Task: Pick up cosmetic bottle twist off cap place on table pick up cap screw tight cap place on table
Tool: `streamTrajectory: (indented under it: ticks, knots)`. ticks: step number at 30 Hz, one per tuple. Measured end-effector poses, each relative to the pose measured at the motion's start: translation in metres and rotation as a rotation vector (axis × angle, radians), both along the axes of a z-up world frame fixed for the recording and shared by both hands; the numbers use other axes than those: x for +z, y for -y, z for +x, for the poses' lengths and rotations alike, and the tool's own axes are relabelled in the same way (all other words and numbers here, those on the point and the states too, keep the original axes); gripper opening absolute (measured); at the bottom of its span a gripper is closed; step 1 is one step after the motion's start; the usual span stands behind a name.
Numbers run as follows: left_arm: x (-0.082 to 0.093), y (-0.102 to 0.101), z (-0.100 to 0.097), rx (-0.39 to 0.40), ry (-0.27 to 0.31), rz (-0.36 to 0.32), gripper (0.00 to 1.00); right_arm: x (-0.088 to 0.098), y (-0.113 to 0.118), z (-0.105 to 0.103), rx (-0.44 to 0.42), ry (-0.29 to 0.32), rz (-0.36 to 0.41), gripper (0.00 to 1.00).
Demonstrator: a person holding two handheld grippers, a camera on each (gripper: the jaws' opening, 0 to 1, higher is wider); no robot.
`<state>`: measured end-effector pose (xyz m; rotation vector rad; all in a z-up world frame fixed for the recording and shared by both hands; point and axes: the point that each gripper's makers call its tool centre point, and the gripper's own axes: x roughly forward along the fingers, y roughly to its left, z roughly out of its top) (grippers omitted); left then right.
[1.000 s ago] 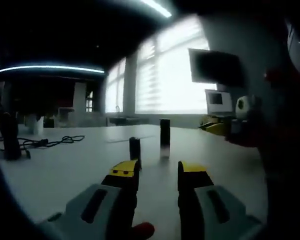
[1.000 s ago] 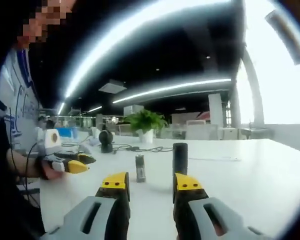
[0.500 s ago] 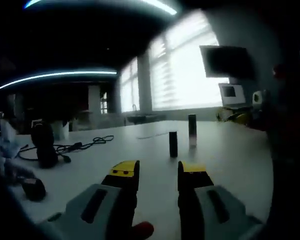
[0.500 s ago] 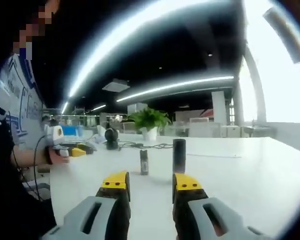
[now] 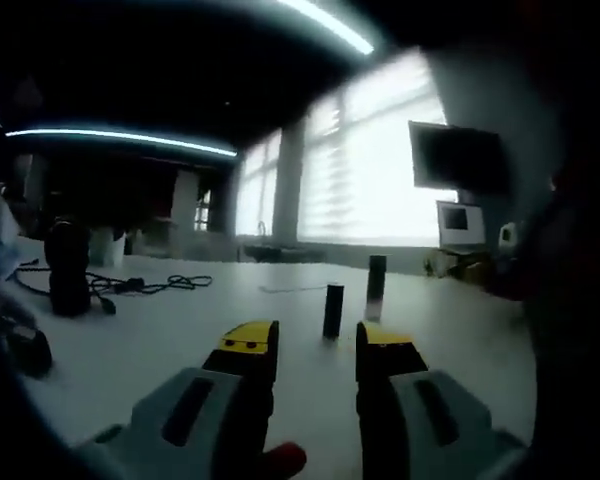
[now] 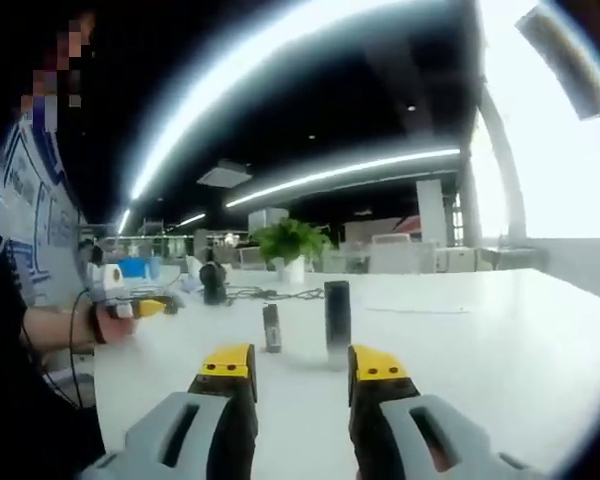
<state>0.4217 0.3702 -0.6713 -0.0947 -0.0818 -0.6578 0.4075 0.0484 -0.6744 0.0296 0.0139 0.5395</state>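
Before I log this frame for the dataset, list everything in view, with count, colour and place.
Cosmetic bottle: one, dark, upright on the table, the taller of two pieces.
Cap: one, dark, shorter, upright beside the bottle, apart from it.
Table: one, white.
Potted plant: one, green, far end of the table.
Cable: one, black, coiled on the table.
Monitor: one, dark, by the window.
Left gripper: grey with yellow tips, jaws apart, holding nothing.
Right gripper: same colours, jaws apart, holding nothing.
Person's hand: one, at the left of the right gripper view.
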Motion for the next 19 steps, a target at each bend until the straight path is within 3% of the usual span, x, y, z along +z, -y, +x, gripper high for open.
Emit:
streamTrajectory:
  ticks: [5,10,14,17,19]
  knots:
    - [-0.003,0.01,-0.011,-0.025,0.022,0.048,0.27,-0.014,0.0,-0.008,0.002,-0.024,0.021,0.34]
    - [0.001,0.006,-0.017,-0.005,0.032,0.031,0.28,-0.024,0.007,-0.009,-0.006,-0.034,0.011,0.36]
    - [0.001,0.006,-0.021,0.012,0.027,0.034,0.28,-0.024,0.005,-0.011,0.012,-0.019,0.029,0.39]
    - [-0.004,0.014,-0.03,-0.004,0.023,0.074,0.28,-0.017,0.002,-0.015,0.027,0.001,0.048,0.4]
    - [-0.004,0.018,-0.035,-0.011,0.031,0.09,0.29,-0.021,-0.001,-0.016,0.026,0.007,0.008,0.4]
